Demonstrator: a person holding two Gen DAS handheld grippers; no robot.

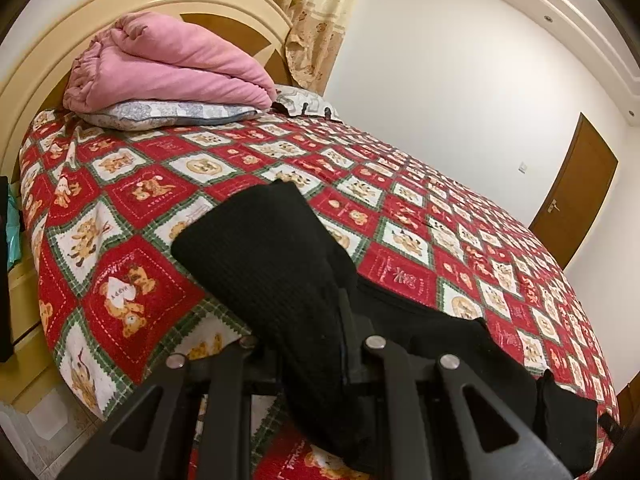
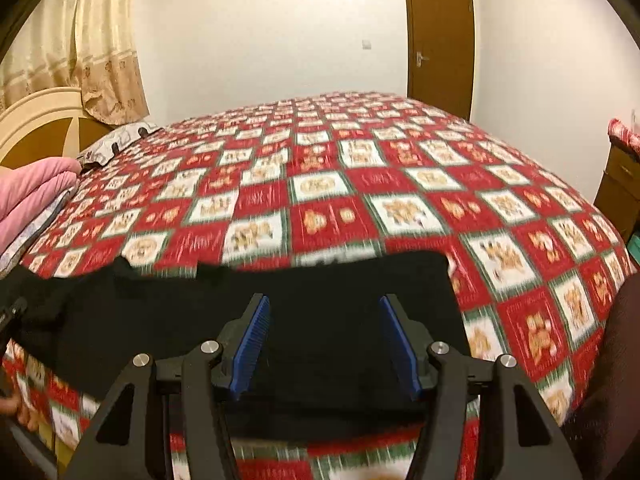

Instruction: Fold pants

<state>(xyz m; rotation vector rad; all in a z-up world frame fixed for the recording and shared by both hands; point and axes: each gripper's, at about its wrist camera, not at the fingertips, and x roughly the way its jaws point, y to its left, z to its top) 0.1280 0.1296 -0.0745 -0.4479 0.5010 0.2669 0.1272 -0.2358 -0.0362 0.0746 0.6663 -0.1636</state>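
Black ribbed pants (image 1: 276,264) lie near the front edge of a bed with a red, white and green teddy-bear quilt (image 1: 132,196). My left gripper (image 1: 340,344) is shut on the pants; the fabric drapes over its fingers and hides them, and one end lies ahead on the quilt. In the right wrist view the pants (image 2: 168,320) stretch across the near edge of the quilt (image 2: 400,184). My right gripper (image 2: 324,344) is open, its blue pads (image 2: 252,348) wide apart over the pants, holding nothing.
A folded pink blanket (image 1: 172,68) rests on a grey pillow (image 1: 168,114) by the cream headboard (image 1: 100,8). A second pillow (image 2: 116,142) lies further along. Curtain (image 2: 84,40), brown door (image 2: 438,40) and a wooden cabinet (image 2: 620,184) to the right of the bed.
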